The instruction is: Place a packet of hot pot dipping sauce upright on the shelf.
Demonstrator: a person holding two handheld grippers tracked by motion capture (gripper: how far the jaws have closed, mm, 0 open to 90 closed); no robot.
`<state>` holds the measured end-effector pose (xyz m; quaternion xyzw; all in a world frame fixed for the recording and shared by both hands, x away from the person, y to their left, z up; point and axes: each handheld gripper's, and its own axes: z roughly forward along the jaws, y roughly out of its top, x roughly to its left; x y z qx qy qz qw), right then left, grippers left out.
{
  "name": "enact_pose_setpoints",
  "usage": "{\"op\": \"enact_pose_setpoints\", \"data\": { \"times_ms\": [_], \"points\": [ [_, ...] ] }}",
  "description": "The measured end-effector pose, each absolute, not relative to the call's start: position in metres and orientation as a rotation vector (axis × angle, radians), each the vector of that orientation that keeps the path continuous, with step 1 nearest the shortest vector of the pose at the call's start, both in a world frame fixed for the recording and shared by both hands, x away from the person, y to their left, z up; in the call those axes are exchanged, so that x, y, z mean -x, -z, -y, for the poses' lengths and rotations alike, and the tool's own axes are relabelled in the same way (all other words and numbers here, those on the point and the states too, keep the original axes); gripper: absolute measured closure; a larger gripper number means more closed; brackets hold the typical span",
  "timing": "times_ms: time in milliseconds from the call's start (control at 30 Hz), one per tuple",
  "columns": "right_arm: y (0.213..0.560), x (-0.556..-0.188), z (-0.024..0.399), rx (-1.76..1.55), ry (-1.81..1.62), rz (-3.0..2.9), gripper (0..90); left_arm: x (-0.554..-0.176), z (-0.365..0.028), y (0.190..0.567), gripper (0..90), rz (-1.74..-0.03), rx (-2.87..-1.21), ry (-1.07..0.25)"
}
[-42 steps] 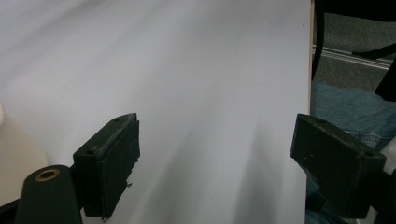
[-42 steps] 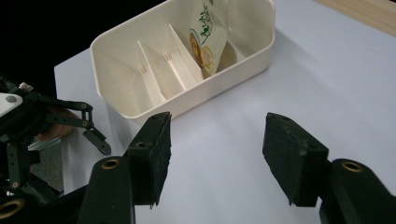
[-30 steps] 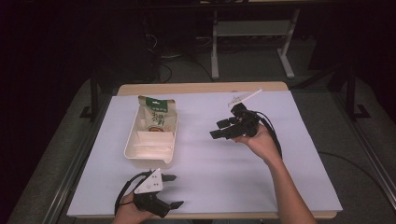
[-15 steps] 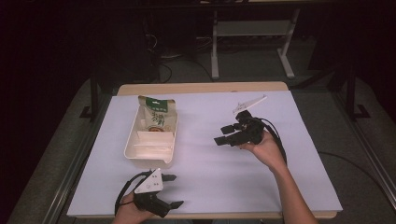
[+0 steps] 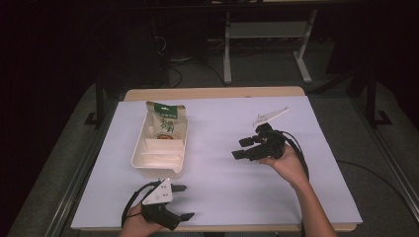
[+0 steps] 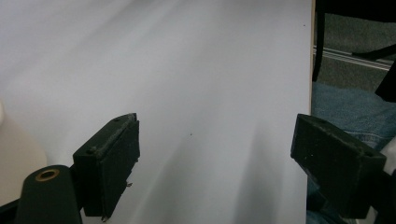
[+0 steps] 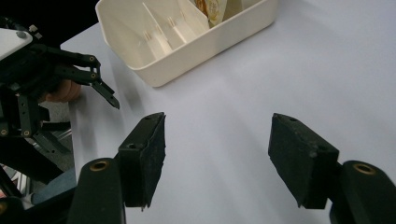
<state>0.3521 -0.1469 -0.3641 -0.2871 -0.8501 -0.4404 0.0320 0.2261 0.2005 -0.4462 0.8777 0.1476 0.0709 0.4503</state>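
Tray (image 5: 141, 163) runs lengthwise away, pouch (image 5: 167, 121) seemingly upright (far end); both tools (image 5: 182, 202) (image 5: 242, 148) gape, empty.

Print on the snack bag (image 5: 167, 122) is too small to read; the top edge crops the divided tray (image 7: 187, 51).

Both handheld grippers are black. The left gripper (image 5: 182, 202) carries a grey three-cornered plate (image 5: 159, 193) on top and trails a black cable (image 5: 129, 207); its blocky jaws bear worn, dusty pads (image 6: 120, 163). The right gripper (image 5: 243, 148) has the same plate (image 5: 269, 116) (paler here) and brass-ringed screw holes (image 7: 100, 165). Blue denim (image 6: 348, 110) covers the person's legs.
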Motion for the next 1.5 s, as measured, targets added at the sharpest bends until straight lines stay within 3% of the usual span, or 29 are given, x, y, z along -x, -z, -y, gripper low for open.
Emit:
{"op": "enact_pose_setpoints", "data": {
  "times_ms": [1500],
  "points": [
    [0.401,-0.298,0.211,1.008,1.426,2.54,34.7,-0.225,-0.197,0.448,15.1,-0.365,-2.174,-0.171]
  ]
}}
